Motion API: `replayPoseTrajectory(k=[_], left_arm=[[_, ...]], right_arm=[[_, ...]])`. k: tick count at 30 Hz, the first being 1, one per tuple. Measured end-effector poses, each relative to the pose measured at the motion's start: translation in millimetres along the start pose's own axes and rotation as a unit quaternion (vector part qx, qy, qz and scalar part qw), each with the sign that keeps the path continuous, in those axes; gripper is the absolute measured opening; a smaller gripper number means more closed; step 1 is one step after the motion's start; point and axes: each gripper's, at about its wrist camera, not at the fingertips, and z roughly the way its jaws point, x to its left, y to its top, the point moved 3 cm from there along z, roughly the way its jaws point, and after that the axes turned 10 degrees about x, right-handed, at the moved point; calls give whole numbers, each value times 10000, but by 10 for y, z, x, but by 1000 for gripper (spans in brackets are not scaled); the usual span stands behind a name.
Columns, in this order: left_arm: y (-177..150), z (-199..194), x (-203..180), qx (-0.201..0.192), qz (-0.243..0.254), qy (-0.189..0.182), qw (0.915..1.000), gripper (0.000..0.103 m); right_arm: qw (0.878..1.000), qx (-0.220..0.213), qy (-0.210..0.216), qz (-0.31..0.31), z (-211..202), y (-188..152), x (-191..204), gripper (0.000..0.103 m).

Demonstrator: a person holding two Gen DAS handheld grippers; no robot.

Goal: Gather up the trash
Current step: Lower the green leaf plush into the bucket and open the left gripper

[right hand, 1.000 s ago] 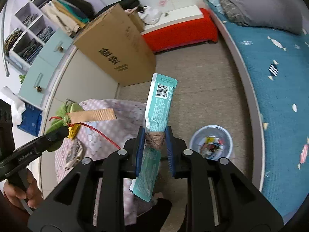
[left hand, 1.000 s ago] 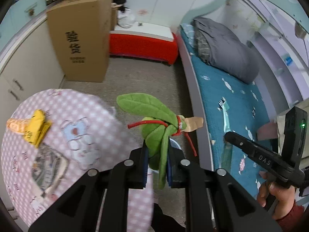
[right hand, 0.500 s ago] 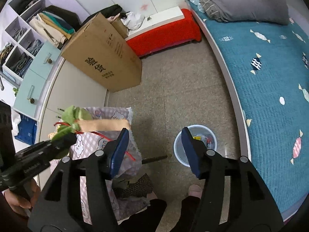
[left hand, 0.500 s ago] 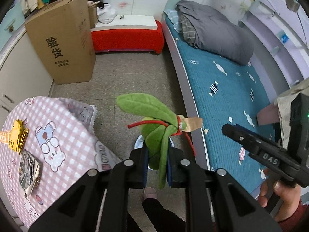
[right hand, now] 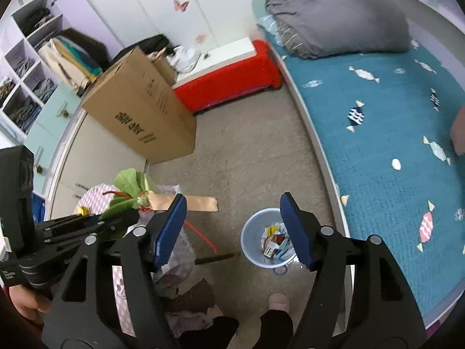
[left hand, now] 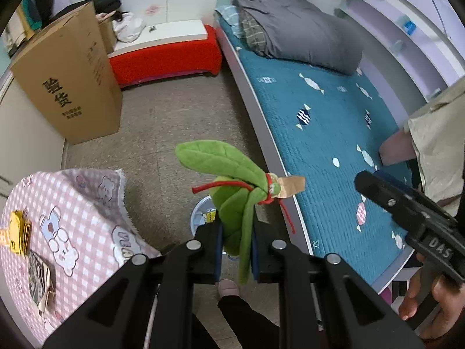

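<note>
Fingers: left gripper [left hand: 237, 250] pinched tight on the green leaf bundle [left hand: 232, 197]; right gripper [right hand: 232, 232] spread wide, nothing between its blue pads [right hand: 170, 229].
Bed [right hand: 377, 122]: to the right of both pairs of fingers, blue cover, grey pillow [left hand: 293, 26] at the far end.
Cardboard box [left hand: 69, 78]: far ahead and left of the fingers, standing on the floor by the red bench [left hand: 165, 55].
Table [left hand: 75, 226]: left of the left fingers, pink checked cloth, yellow wrapper [left hand: 19, 232] lying near its edge.
Trash bin [right hand: 268, 242]: on the floor below, seen between the right fingers, with packets inside.
Leaf bundle: sticks up past the left fingertips, red cord tied round it, tan tag [left hand: 290, 184] pointing right.
</note>
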Motion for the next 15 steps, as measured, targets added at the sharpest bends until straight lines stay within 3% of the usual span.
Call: replayPoseTrajectory(k=[5, 7, 8, 9, 15], left_arm=[[93, 69, -175, 87, 215, -15, 9997, 21], [116, 90, -212, 99, 198, -12, 9998, 38], [125, 100, -212, 96, 163, -12, 9998, 58], [127, 103, -208, 78, 122, -12, 9999, 70], [97, 81, -92, 89, -91, -7, 9999, 70]], right_arm=[[9996, -223, -77, 171, -136, -5, -135, 69], [9994, -259, -72, 216, -162, 2, -170, 69], [9993, -268, -69, 250, -169, 1, -190, 69], [9992, -264, -72, 274, -169, 1, -201, 71], [9994, -144, -36, 301, -97, -7, -191, 71]])
